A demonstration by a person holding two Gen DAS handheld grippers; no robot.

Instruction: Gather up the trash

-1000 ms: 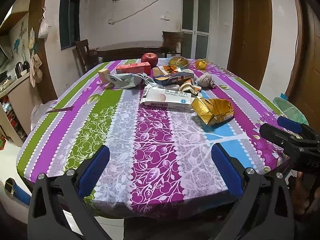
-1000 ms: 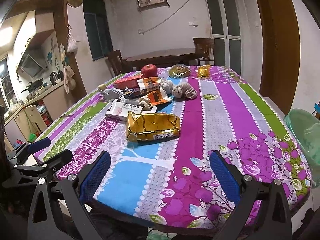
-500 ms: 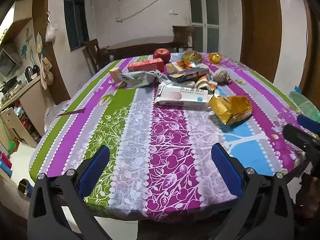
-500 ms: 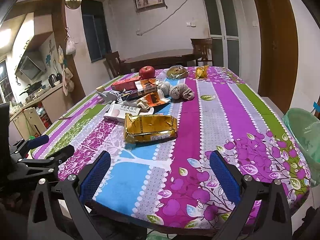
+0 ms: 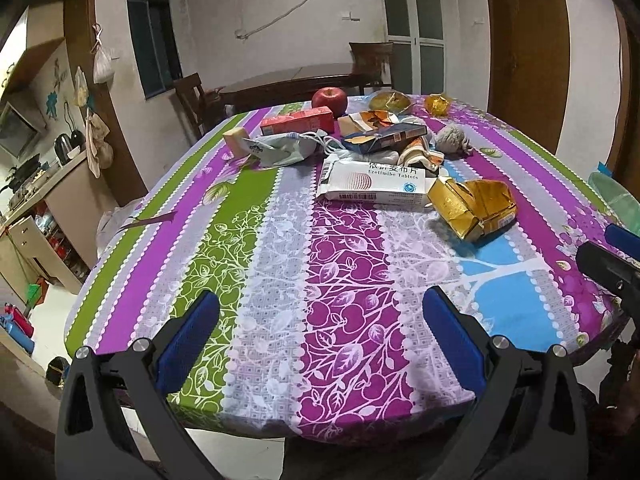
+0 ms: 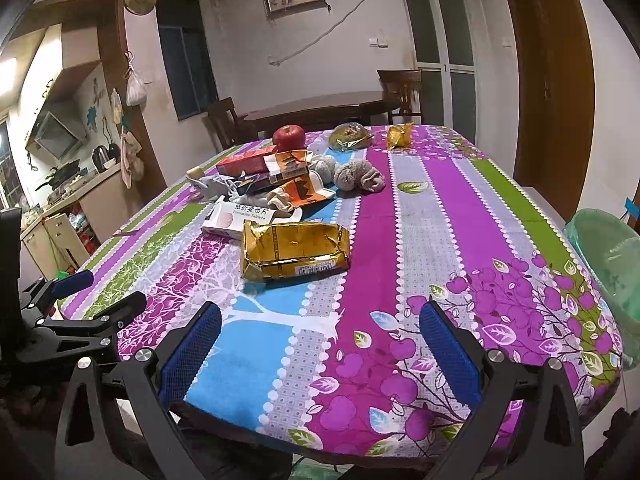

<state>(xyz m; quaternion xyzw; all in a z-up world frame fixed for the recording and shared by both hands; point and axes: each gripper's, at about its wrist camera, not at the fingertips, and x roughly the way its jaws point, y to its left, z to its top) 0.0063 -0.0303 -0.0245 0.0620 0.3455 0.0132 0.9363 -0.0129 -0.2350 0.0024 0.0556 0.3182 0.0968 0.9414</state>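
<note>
Gold foil wrapper (image 5: 474, 208) crumpled on the floral tablecloth (image 5: 280, 280), just right of the white tablet box (image 5: 374, 186) and touching its end. Left gripper (image 5: 320, 328) over the near table edge, blue pads (image 5: 188, 340) spread wide, nothing between. Beyond the box, a heap: grey pouch (image 5: 284, 148), red carton (image 5: 298, 120), orange-and-blue packet (image 5: 380, 134), grey cloth ball (image 5: 452, 140), apple (image 5: 329, 100) at the far end.

From the right wrist: right gripper (image 6: 320, 336) likewise spread wide and empty, low over the near edge. Gold wrapper (image 6: 294, 250) straight ahead, well clear of the pads (image 6: 448, 348), tablet box (image 6: 240, 218) tucked behind it. Green-lined bin (image 6: 608, 264) beside the table's right edge. Left gripper (image 6: 80, 296) visible at far left.
</note>
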